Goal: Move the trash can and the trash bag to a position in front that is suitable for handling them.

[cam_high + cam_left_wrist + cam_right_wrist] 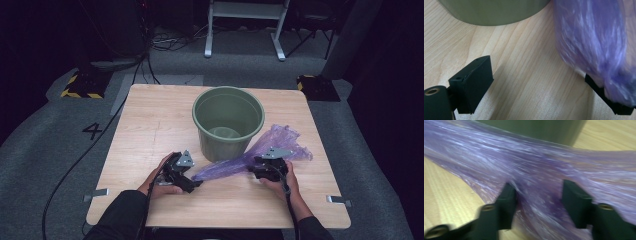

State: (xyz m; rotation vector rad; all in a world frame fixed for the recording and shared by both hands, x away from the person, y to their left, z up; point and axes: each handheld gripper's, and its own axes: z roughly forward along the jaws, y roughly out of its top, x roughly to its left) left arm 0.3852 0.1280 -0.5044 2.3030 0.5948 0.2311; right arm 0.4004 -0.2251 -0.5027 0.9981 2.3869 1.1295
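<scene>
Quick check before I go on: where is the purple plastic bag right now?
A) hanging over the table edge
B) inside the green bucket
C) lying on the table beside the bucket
C: the purple plastic bag lies stretched on the wooden table beside the green bucket, whose inside holds no bag.

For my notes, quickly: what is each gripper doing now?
Left gripper: open, purple bag lying against one jaw.
Right gripper: jaws around the bag, grip cannot be told.
</scene>
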